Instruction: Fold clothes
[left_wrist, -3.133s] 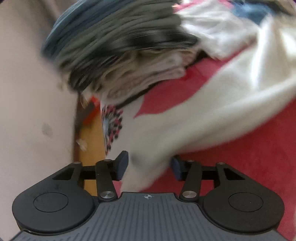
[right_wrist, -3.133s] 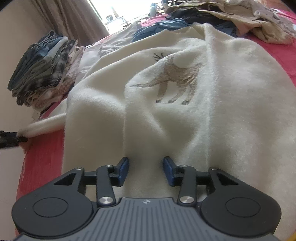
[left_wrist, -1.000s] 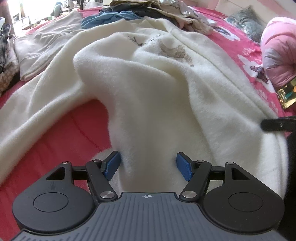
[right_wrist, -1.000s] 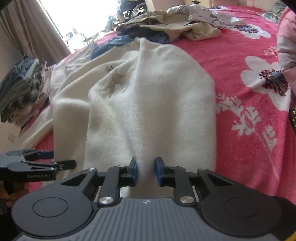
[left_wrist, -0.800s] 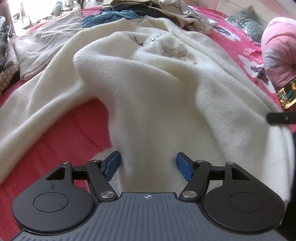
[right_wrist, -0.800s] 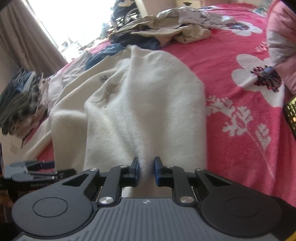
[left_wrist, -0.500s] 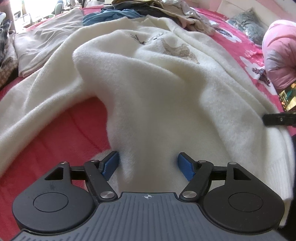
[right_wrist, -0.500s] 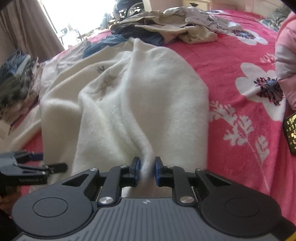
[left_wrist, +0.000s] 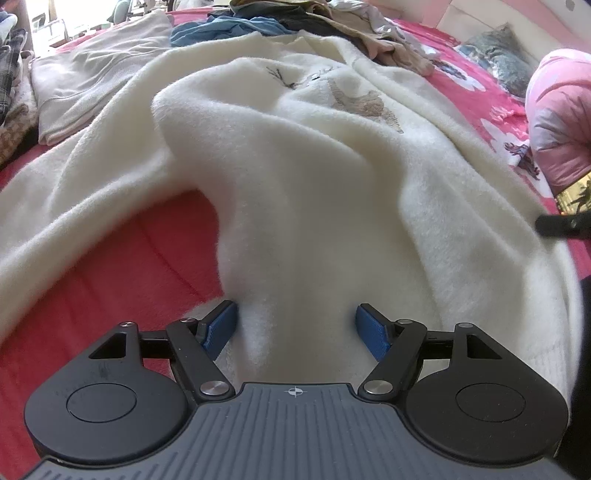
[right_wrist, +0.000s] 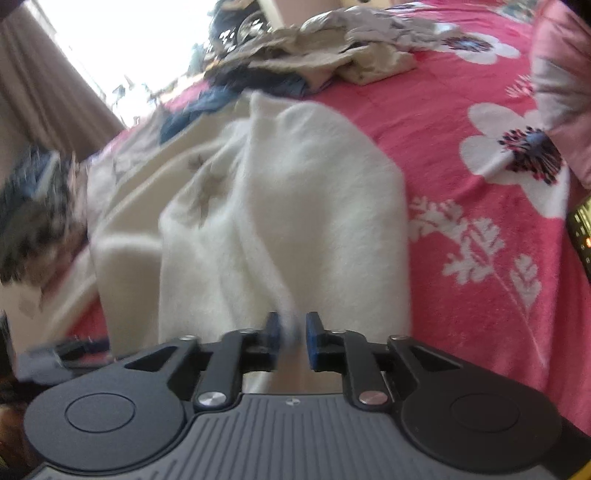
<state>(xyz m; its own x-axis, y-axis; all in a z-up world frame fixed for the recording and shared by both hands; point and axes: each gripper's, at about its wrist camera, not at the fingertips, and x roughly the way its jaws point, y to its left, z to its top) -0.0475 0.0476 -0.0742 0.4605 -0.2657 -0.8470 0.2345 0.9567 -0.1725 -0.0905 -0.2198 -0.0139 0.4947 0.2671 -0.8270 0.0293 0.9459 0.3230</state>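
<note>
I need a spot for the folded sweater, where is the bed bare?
Bare red bedspread lies right of the cream sweater, up to the pink bundle. A smaller red patch sits under the sweater's sleeve. The far end is crowded with a clothes heap.

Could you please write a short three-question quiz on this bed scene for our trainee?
1. True or false: the cream sweater lies on a pink flowered bedspread.
2. Which claw has the wider gap: left claw or right claw?
3. Fill in: the picture stitched on the sweater is coloured ____.

Key: 1 true. 2 left; the right claw's jaws, much narrower, are opening with sweater fabric between them. 3 brown.
</note>
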